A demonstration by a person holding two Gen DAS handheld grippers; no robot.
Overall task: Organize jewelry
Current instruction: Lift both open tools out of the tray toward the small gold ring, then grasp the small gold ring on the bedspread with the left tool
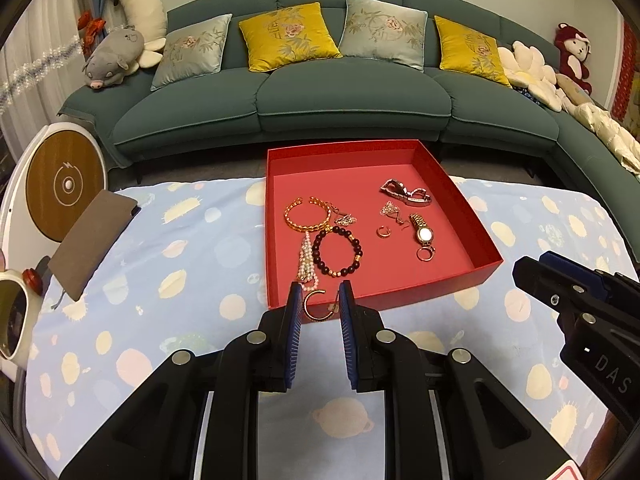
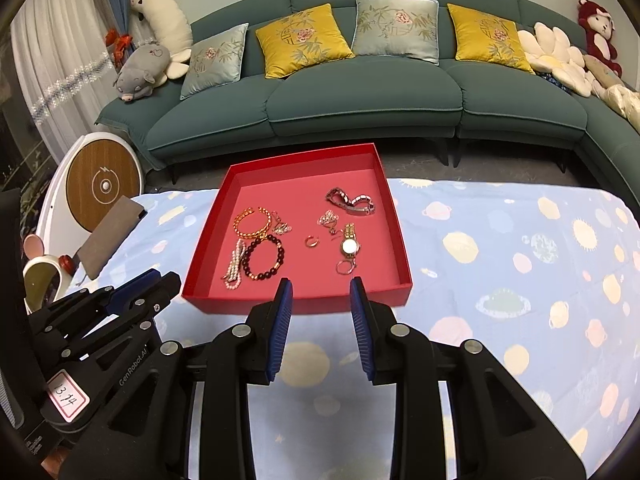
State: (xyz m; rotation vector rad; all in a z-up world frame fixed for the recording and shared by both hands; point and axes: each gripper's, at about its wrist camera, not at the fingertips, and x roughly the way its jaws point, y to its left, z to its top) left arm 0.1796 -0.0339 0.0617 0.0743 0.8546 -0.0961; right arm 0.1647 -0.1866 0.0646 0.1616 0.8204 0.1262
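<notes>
A red tray (image 1: 486,258) (image 2: 400,240) sits on the spotted blue tablecloth. It holds a gold chain bracelet (image 1: 306,214) (image 2: 252,222), a dark bead bracelet (image 1: 338,250) (image 2: 264,258), a pearl strand (image 1: 306,260) (image 2: 234,266), a gold watch (image 1: 423,232) (image 2: 349,245), a silver watch band (image 1: 406,193) (image 2: 352,201) and small rings. My left gripper (image 1: 320,306) holds a gold open bangle (image 1: 318,308) between its blue pads at the tray's near edge. My right gripper (image 2: 320,296) is open and empty before the tray.
A brown notebook (image 1: 92,236) (image 2: 110,236) and a white mirror (image 1: 12,316) (image 2: 40,284) lie at the table's left. A round wood-topped side table (image 1: 64,184) stands beyond. A green sofa (image 1: 340,92) with cushions and plush toys fills the background.
</notes>
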